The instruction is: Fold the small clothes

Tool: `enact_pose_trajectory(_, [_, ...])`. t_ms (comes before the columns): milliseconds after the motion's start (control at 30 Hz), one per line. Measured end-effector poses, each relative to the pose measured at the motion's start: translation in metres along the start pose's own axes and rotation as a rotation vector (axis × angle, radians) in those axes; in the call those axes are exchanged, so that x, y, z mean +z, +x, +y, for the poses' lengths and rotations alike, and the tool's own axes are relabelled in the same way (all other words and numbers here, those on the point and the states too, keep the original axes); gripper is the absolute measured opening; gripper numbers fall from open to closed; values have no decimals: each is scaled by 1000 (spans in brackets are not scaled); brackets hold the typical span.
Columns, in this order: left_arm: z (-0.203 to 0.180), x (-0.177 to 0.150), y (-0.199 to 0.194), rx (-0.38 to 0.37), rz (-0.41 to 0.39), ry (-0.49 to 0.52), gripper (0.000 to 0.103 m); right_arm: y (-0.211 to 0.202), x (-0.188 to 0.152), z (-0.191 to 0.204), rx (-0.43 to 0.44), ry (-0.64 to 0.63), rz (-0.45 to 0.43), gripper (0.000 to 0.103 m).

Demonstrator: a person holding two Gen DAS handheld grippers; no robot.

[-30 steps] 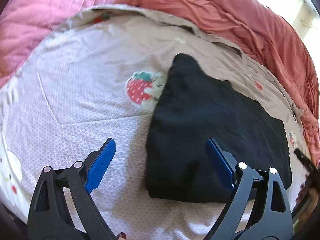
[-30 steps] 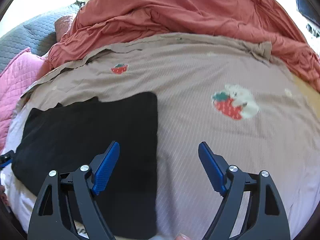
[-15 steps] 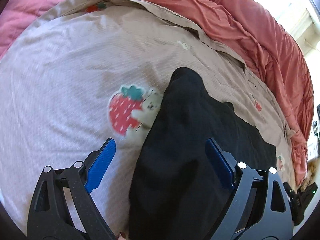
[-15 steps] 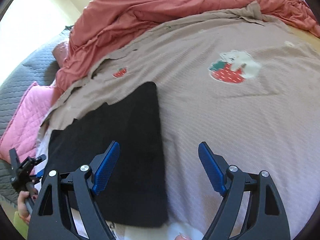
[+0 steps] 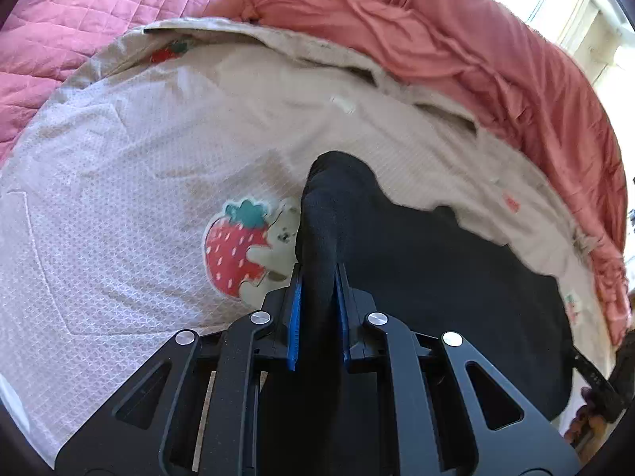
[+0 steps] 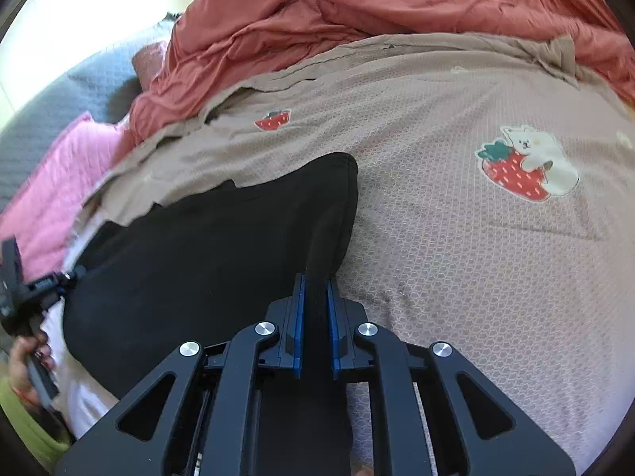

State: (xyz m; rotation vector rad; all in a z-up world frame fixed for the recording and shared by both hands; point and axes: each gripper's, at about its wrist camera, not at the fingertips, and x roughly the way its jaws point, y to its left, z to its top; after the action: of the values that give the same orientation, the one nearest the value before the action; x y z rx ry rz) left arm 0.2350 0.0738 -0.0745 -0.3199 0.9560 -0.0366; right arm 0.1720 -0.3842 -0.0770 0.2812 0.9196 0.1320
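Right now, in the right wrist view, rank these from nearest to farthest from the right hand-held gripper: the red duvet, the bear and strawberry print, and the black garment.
1. black garment: pinched between the pads of the right hand-held gripper, spreading left.
2. bear and strawberry print: on the sheet, up and to the right.
3. red duvet: bunched along the far edge, top of view.

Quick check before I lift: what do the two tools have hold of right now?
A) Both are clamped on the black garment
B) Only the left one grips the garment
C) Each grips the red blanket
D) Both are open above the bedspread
A: the left tool and the right tool each have their blue pads pinched on a ridge of the black garment, at opposite side edges of it.
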Motion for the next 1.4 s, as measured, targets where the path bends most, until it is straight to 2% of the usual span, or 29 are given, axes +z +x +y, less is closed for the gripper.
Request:
enact_pose_trajectory(100, [11, -5, 20, 5, 58, -55, 15, 3, -2, -1, -21, -5, 8, 9])
enact_pose_trajectory(167, [14, -7, 21, -2, 52, -74, 17, 4, -2, -3, -45, -3, 12, 10])
enact_pose_trajectory(233, [13, -8, 16, 9, 40, -53, 20, 5, -4, -10, -78, 14, 28, 11])
enact_pose_trajectory(367, [18, -8, -4, 5, 21, -62, 21, 2, -4, -24, -62, 89, 36, 19])
enact_pose_trajectory(533, [20, -16, -35, 4, -13, -66, 25, -18, -4, -17, -102, 46, -14, 25])
enact_pose_trajectory(667, [13, -33, -57, 12, -33, -33, 33, -37, -7, -8, -101, -4, -63, 26])
enact_pose_trajectory(767, [5, -46, -66, 21, -18, 12, 38, -51, -13, 3, -79, -38, -91, 29])
enact_pose_trajectory(933, [-15, -59, -70, 80, -11, 119, 47, -63, -24, 30, -36, -83, -110, 34])
enact_pose_trajectory(1000, [-20, -66, -67, 59, 11, 136, 47, -63, -34, 39, -5, -95, -85, 34])
enact_pose_trajectory(1100, [-25, -74, -57, 81, 40, 174, 47, -56, -45, 48, -1, -123, -41, 34])
enact_pose_trajectory(1167, [-18, -76, -46, 102, 93, 147, 49, -46, -51, 52, -26, -146, 4, 34])
enact_pose_trajectory(1233, [-5, -77, -40, 79, 130, 82, 54, -31, -57, 45, -90, -124, 78, 34])
enact_pose_trajectory(1400, [2, -81, -40, 48, 133, 65, 56, -28, -59, 27, -53, -25, 86, 34])
